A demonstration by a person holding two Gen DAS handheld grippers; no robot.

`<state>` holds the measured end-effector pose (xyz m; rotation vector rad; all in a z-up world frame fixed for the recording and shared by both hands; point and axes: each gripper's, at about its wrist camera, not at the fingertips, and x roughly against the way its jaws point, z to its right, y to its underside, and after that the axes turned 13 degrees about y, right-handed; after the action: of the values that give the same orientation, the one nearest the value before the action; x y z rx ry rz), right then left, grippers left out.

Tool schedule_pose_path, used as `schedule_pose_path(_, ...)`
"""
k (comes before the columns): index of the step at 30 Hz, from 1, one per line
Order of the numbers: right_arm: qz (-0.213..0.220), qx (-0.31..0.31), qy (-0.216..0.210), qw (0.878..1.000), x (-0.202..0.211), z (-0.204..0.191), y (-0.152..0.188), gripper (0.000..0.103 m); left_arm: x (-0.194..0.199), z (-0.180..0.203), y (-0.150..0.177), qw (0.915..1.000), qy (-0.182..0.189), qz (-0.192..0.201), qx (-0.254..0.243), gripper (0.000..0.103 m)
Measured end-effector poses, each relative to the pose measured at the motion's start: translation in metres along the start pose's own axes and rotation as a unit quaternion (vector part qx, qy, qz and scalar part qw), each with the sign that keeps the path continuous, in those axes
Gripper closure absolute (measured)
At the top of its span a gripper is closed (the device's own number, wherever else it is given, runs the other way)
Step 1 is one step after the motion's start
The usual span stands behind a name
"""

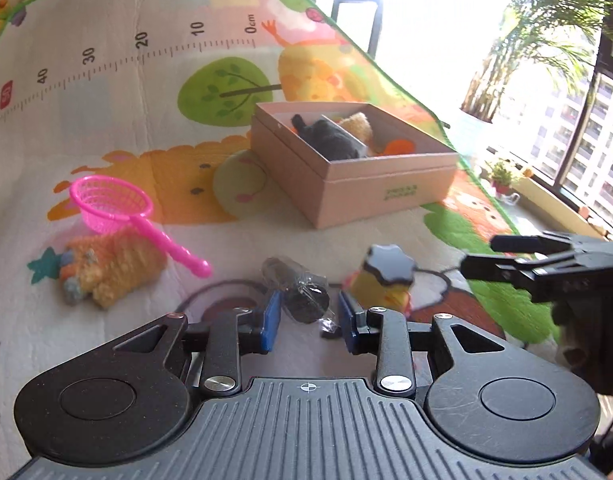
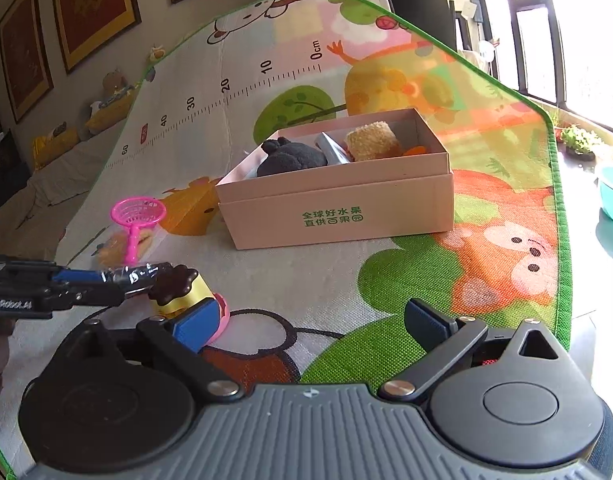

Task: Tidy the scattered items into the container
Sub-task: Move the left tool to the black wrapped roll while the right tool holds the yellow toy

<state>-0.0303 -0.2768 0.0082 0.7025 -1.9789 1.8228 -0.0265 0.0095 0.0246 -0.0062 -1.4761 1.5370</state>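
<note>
- Gripping a small dark item wrapped in clear crinkly plastic [image 1: 302,300], the left gripper [image 1: 306,320] had its blue pads closed on it, low over the cartoon-printed play mat [image 1: 154,92] — the pick-up step, by my reading.
- Next came the carry to the pink cardboard box [image 1: 386,188] at one o'clock, already holding a dark plush toy [image 1: 330,138] and a tan plush toy [image 1: 356,124]; the packet must clear the near wall.
- At three o'clock the right gripper [image 2: 306,328] hung with jaws wide apart, holding nothing.
- Beside the packet stood a yellow toy jar with a dark scalloped lid [image 1: 388,280] — easily knocked.
- At ten o'clock lay a pink plastic toy strainer [image 1: 118,208] and a yellow knitted toy [image 1: 110,276], not yet tidied.
</note>
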Motion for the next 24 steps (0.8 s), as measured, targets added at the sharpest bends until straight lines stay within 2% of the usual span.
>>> schedule_pose_path(2,-0.007,0.01,0.006,1.0,-0.002,-0.004,-0.001,0.004,0.007,0.007,0.017,0.9999,0.007,-0.009,-0.005,0.064)
schedule_pose_path(4,-0.002,0.031,0.018,0.999,0.0,-0.011,-0.001,0.004,0.011,0.008,0.027,0.9997,-0.019,-0.01,-0.008,0.059)
schedule_pose_path(6,0.008,0.071,0.018,0.997,0.004,-0.024,0.0,0.004,0.015,0.001,0.031,0.9981,-0.061,-0.008,-0.005,0.043)
schedule_pose_path(7,0.012,0.096,0.013,0.995,0.006,-0.033,0.0,0.004,0.017,-0.006,0.032,0.9966,-0.083,-0.004,-0.001,0.04)
schedule_pose_path(12,0.012,0.162,-0.022,0.986,0.006,-0.075,-0.005,0.004,0.024,-0.03,0.03,0.9875,-0.157,0.012,0.013,0.007)
schedule_pose_path(14,0.01,0.171,-0.017,0.985,-0.001,-0.084,-0.006,0.004,0.023,-0.034,0.028,0.9862,-0.162,0.011,0.032,0.006)
schedule_pose_path(17,-0.007,0.162,-0.001,0.987,-0.013,-0.086,-0.006,0.004,0.018,-0.034,0.028,0.9886,-0.13,0.003,0.076,0.003)
schedule_pose_path(19,-0.004,0.158,0.034,0.987,-0.017,-0.082,-0.006,0.004,0.01,-0.027,0.031,0.9888,-0.128,-0.009,0.075,0.001)
schedule_pose_path(21,0.011,0.156,0.081,0.984,-0.017,-0.074,-0.008,0.003,0.002,-0.02,0.033,0.9869,-0.149,-0.022,0.057,0.0)
schedule_pose_path(22,0.022,0.154,0.108,0.982,-0.016,-0.068,-0.008,0.003,-0.001,-0.017,0.034,0.9862,-0.157,-0.024,0.048,0.0)
schedule_pose_path(24,0.029,0.146,0.133,0.98,-0.014,-0.058,-0.01,0.003,0.0,-0.017,0.035,0.986,-0.158,-0.016,0.05,0.0)
